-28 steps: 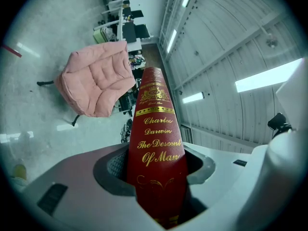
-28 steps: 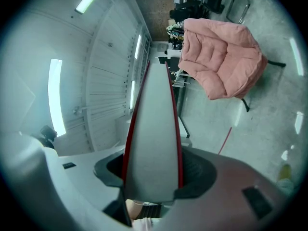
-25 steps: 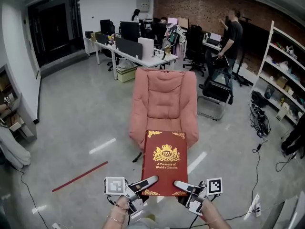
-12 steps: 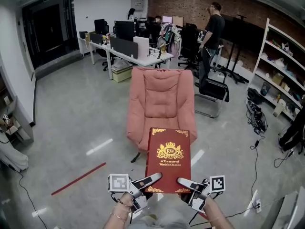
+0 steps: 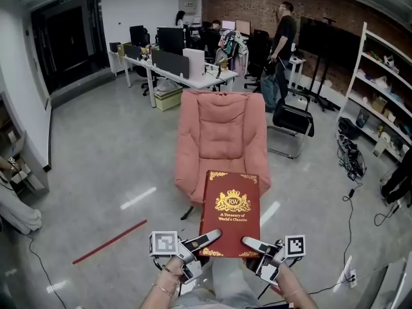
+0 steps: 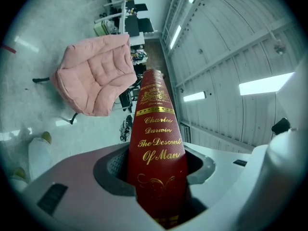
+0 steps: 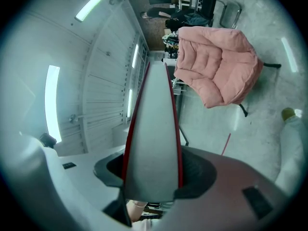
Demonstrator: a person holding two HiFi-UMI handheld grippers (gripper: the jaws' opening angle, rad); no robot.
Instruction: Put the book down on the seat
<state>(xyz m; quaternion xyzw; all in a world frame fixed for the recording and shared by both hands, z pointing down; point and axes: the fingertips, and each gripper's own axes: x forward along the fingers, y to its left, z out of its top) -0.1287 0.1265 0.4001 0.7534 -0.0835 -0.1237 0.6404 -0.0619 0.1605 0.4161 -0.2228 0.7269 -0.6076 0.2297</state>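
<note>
Book (image 5: 230, 214) with grained red gilt cover hangs before quilted pink armchair (image 5: 222, 134).

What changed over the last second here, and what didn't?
The person in black in the background walked leftwards. The book drifted slightly right in the head view. Unchanged: left claw and right claw clamp the book's near edge, not yet on the pink armchair.

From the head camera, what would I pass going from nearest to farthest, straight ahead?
Left tongs and right tongs side by side → red book → pink armchair → white desk → brick wall.
</note>
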